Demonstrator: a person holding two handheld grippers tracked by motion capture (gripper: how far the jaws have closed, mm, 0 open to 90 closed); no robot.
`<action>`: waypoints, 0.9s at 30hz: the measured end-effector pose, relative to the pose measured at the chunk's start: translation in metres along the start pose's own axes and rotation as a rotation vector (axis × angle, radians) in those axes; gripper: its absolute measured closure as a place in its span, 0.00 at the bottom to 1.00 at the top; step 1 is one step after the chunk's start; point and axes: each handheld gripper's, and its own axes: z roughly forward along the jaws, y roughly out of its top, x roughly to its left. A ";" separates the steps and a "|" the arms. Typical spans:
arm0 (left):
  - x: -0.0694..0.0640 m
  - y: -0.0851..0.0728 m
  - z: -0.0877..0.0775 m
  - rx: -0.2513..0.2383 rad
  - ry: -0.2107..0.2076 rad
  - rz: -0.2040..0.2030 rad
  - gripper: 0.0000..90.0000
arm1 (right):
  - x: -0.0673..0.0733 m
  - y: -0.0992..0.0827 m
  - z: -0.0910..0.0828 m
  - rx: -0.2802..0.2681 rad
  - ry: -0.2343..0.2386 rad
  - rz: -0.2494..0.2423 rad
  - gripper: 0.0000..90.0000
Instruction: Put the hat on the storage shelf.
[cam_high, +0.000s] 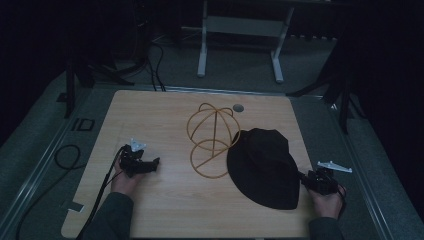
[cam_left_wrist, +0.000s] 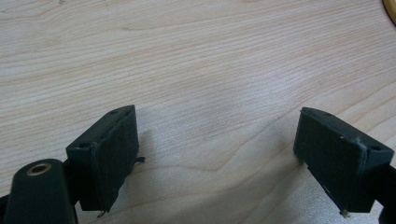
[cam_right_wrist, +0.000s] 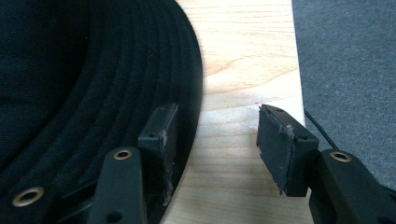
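We see the black hat (cam_high: 263, 167) lying at lower right of the high view on the wooden desk (cam_high: 165, 205), its brim overlapping the base ring of the wire hat stand (cam_high: 211, 139) at centre. Right claw (cam_right_wrist: 215, 140) is spread wide, one jaw over the brim edge, the other over bare desk, nothing gripped. Left claw (cam_left_wrist: 217, 154), lower left, gapes wide above bare wood, empty.

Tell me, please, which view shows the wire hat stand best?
The high view: the wire hat stand shows whole at the table's middle, dome and base ring, beside the black hat. The left gripper view catches a sliver of it at the top right corner.
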 end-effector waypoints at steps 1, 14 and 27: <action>0.000 0.000 0.000 0.000 0.000 -0.001 0.16 | 0.001 0.002 0.000 0.009 -0.001 -0.012 0.53; 0.000 0.000 0.000 0.000 0.000 0.000 0.16 | 0.001 0.013 -0.015 0.068 0.032 -0.133 0.52; 0.000 0.000 0.000 0.000 0.000 -0.001 0.16 | 0.002 0.022 -0.026 0.139 0.032 -0.243 0.49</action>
